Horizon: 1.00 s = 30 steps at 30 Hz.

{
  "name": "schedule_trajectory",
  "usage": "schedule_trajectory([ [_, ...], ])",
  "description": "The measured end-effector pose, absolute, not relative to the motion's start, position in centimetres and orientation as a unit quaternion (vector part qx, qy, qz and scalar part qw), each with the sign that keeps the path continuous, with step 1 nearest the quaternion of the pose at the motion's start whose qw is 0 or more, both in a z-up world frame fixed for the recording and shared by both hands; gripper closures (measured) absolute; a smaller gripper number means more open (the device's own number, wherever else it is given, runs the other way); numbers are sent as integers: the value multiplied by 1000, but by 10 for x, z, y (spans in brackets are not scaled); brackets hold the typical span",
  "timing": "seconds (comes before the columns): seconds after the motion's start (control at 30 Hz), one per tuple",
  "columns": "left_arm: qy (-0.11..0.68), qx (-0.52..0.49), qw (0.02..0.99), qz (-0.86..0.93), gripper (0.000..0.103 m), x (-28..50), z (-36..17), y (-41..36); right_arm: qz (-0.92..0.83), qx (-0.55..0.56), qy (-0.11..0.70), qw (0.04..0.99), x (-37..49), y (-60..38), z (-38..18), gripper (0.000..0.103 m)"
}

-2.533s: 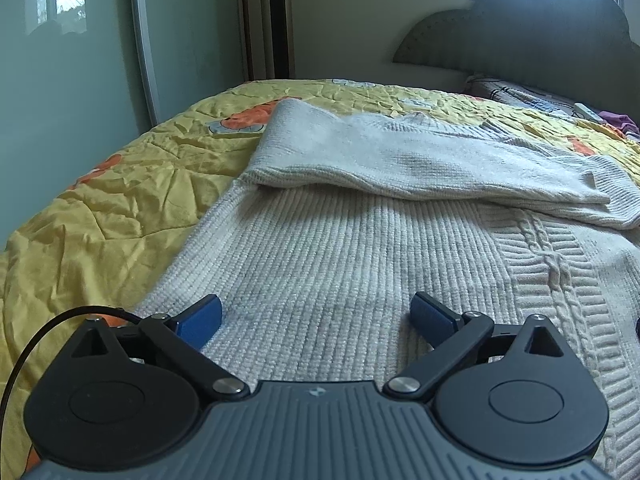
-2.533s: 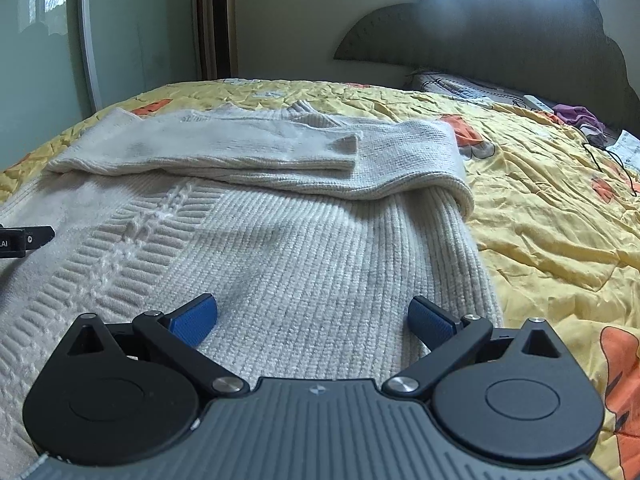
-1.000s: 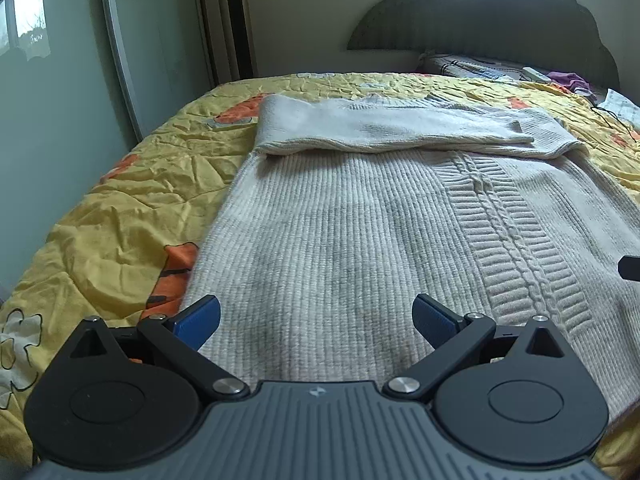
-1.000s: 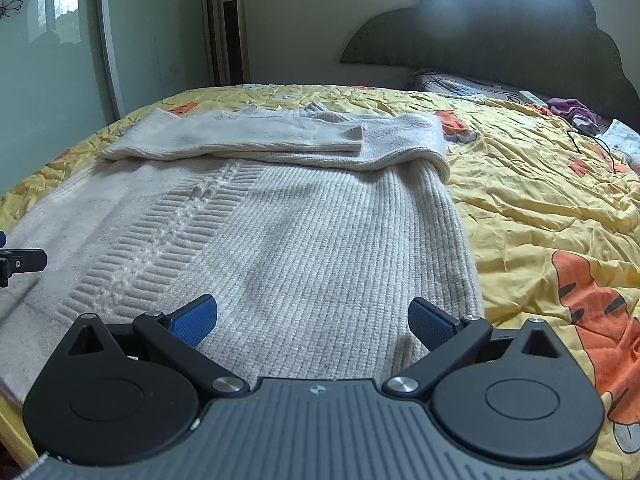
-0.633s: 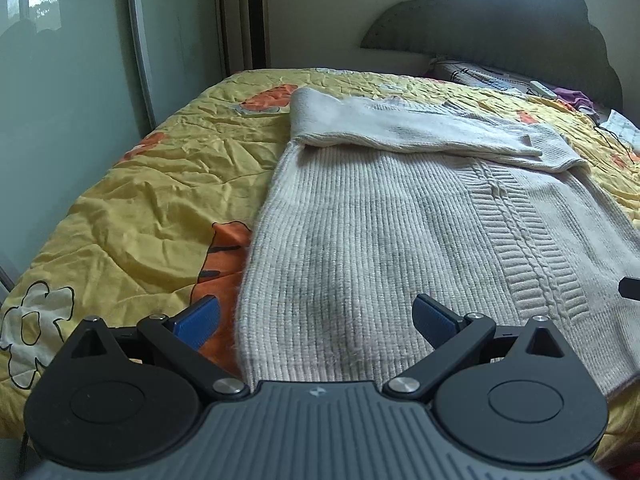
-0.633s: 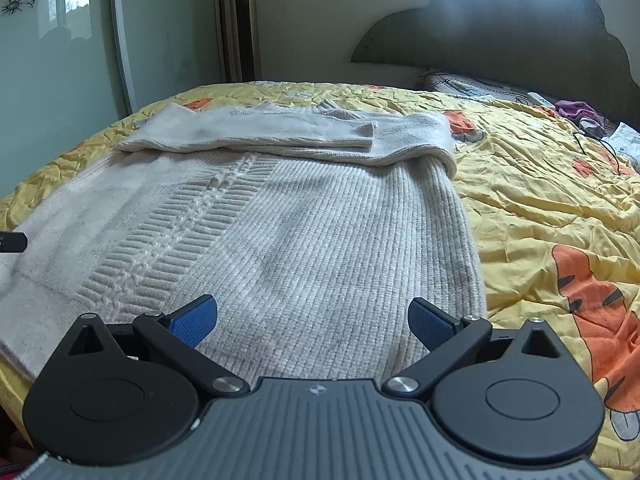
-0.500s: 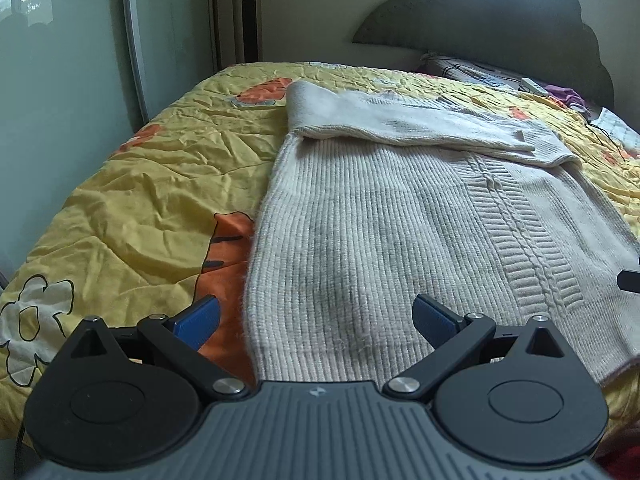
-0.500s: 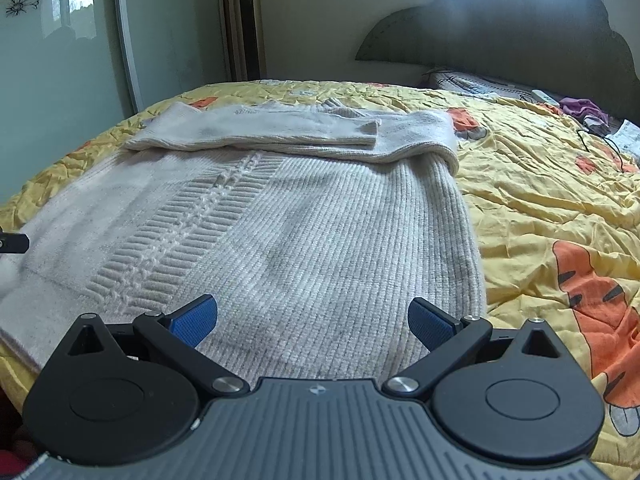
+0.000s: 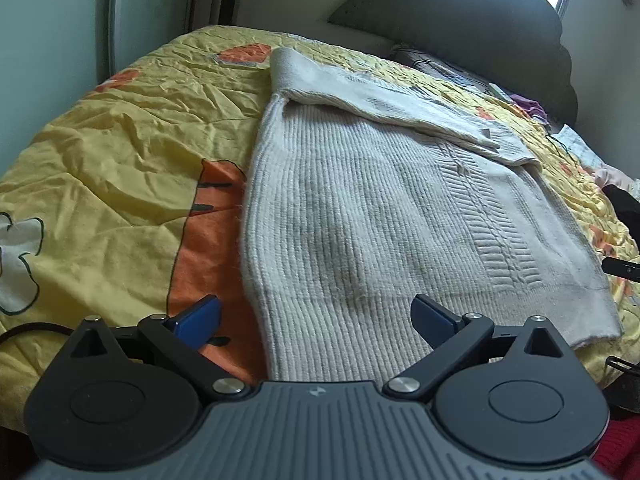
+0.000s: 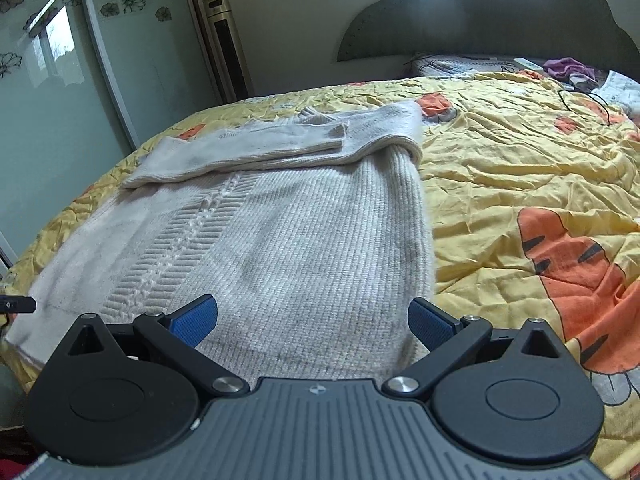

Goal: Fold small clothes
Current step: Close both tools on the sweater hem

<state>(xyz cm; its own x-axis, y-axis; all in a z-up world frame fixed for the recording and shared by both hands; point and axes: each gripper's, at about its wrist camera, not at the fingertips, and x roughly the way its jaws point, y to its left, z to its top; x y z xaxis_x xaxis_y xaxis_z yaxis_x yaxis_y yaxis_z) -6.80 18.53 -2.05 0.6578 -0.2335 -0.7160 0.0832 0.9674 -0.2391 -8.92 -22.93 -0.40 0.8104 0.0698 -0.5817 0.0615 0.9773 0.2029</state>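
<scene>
You had the cream sweater (image 9: 372, 216) lying flat on the yellow bedspread (image 9: 120, 152), its sleeves (image 10: 256, 148) folded across the top end toward the dark headboard (image 10: 500, 28). Your left gripper (image 9: 316, 318) hung over the sweater's near left corner, its jaws spread wide and just beginning to close, the hem between them but the blue pads (image 9: 198, 318) not pressing it. Your right gripper (image 10: 312, 318) stood spread over the near right corner, pinching nothing. An orange cartoon print (image 10: 572, 276) showed beside the sweater.
</scene>
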Motion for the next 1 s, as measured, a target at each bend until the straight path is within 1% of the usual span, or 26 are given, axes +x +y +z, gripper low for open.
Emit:
schedule_trajectory([
  [0.03, 409, -101, 902, -95, 8, -67, -22, 186, 2, 112, 309, 945, -92, -234, -4, 0],
  [0.07, 415, -110, 897, -102, 15, -66, -23, 186, 1, 116, 310, 944, -95, -239, -4, 1],
  [0.1, 418, -117, 895, -105, 19, -65, -24, 187, -2, 118, 311, 943, -99, -243, -5, 2],
  [0.13, 416, -120, 895, -104, 20, -66, -24, 187, -5, 122, 312, 942, -102, -247, -5, 3],
  [0.2, 416, -130, 894, -105, 24, -65, -24, 190, -9, 136, 318, 938, -108, -255, -6, 8],
  [0.23, 417, -139, 892, -107, 24, -65, -24, 191, -7, 145, 319, 936, -111, -259, -7, 10],
  [0.3, 417, -158, 888, -111, 24, -64, -24, 195, 5, 160, 322, 933, -116, -264, -8, 16],
  [0.33, 417, -163, 887, -111, 24, -64, -24, 196, 10, 166, 325, 931, -118, -266, -9, 17],
  [0.6, 406, -134, 896, -119, 24, -70, -26, 190, 42, 175, 367, 913, -122, -261, -23, 17],
  [0.73, 411, -141, 891, -127, 24, -68, -26, 190, 69, 165, 367, 913, -122, -252, -25, 18],
  [0.77, 411, -147, 890, -131, 24, -68, -26, 191, 74, 166, 366, 913, -122, -252, -25, 21],
  [0.83, 411, -156, 887, -139, 24, -67, -27, 193, 81, 164, 366, 912, -123, -251, -25, 23],
  [0.87, 412, -160, 886, -143, 27, -68, -27, 193, 84, 165, 366, 912, -123, -250, -25, 26],
  [0.9, 413, -161, 884, -147, 33, -68, -27, 193, 89, 168, 365, 912, -124, -250, -25, 30],
  [0.93, 415, -161, 883, -150, 35, -68, -27, 194, 95, 173, 364, 910, -124, -250, -25, 32],
  [1.0, 418, -160, 881, -154, 41, -68, -27, 195, 108, 186, 363, 907, -125, -249, -26, 42],
])
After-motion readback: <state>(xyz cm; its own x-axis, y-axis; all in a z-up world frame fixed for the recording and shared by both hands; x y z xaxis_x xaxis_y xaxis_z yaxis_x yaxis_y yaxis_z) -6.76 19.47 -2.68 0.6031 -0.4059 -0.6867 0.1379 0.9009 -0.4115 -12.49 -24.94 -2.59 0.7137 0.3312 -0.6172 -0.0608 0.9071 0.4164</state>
